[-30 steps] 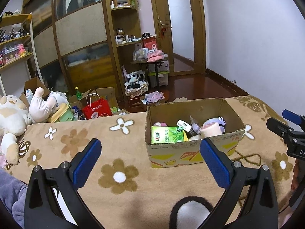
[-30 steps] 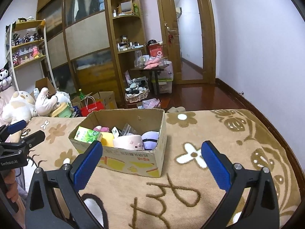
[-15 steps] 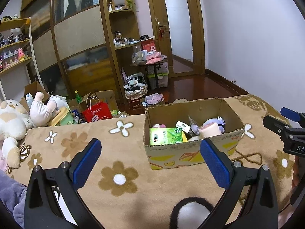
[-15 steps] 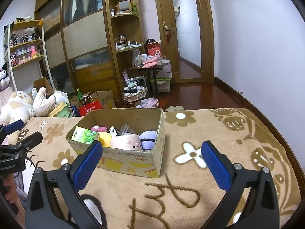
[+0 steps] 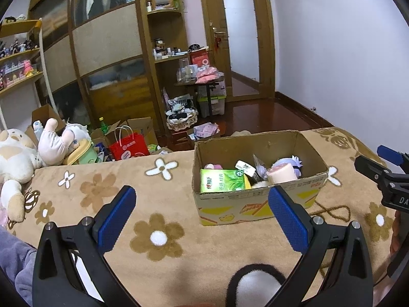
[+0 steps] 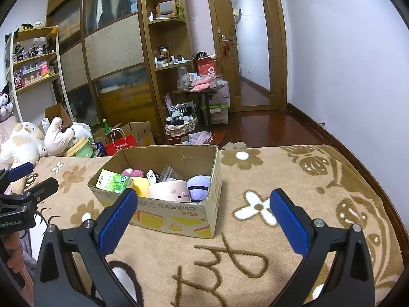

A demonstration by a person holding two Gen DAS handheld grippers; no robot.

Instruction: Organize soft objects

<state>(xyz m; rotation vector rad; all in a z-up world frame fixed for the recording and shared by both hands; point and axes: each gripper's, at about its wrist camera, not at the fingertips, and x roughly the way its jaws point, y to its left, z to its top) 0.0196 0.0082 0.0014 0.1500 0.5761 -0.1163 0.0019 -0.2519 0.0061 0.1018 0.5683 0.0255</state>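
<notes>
On a tan flower-print blanket (image 5: pixel 179 199) in a cluttered bedroom with wooden wardrobes (image 6: pixel 112 51), the cardboard box (image 6: pixel 179 215) of soft stuff sits between both tongs, left tongs (image 5: pixel 202 217) and right tongs (image 6: pixel 203 217) spread wide and empty, plush toys (image 5: pixel 15 156) piled off left.

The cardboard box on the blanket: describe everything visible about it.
The cardboard box is brown corrugated card, open-topped, with yellow and orange print and lettering on its front. It sits flat on the tan flowered blanket. Inside lie a green tissue pack, a pink cylindrical plush, a purple plush, a yellow item and small packets. Neither gripper touches it.
</notes>
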